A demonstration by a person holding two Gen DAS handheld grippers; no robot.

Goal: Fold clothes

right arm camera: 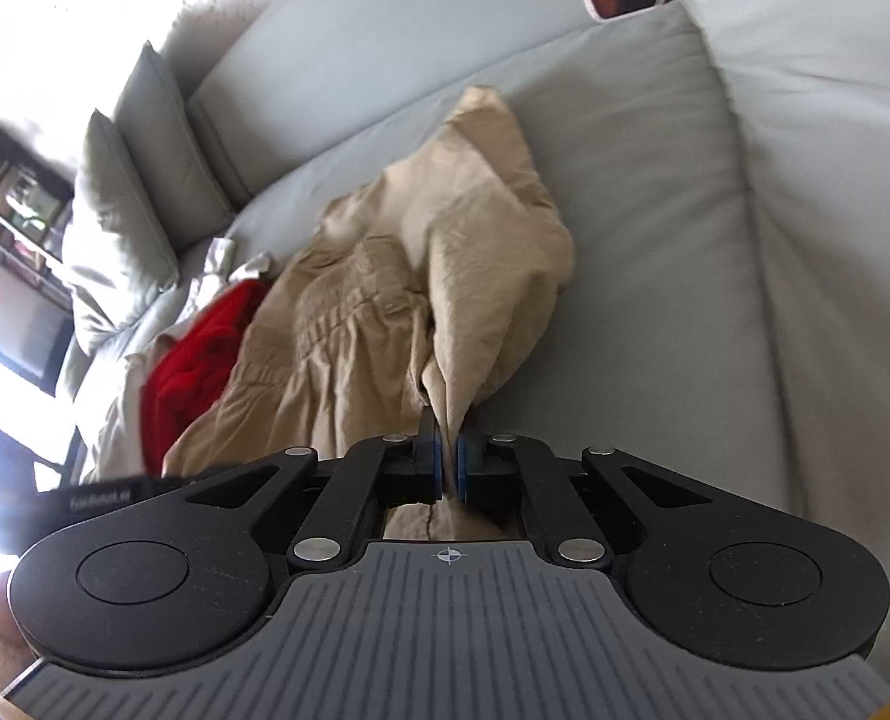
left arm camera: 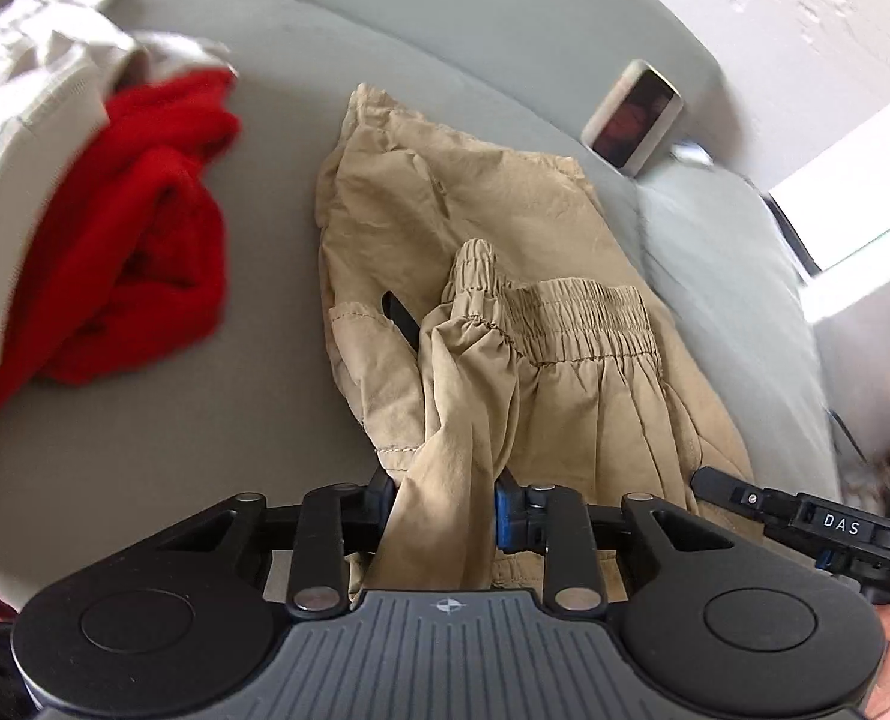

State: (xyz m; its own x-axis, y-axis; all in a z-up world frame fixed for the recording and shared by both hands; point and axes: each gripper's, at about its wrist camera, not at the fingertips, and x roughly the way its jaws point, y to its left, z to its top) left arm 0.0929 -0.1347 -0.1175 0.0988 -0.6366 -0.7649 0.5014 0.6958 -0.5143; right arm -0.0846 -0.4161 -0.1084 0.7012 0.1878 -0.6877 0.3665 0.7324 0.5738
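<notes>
Both grippers' jaws pinch the tan trousers (left arm camera: 505, 228); red garment (left arm camera: 144, 252) lies beside

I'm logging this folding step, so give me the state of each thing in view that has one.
Left gripper: shut on a bunched fold of the trousers.
Right gripper: shut on a thin edge of the trousers.
Trousers: tan, crumpled, partly lifted off the sofa.
Red garment: heaped, unfolded.
White garment: rumpled, beside the red one.
Sofa: grey, bearing all the clothes.
</notes>
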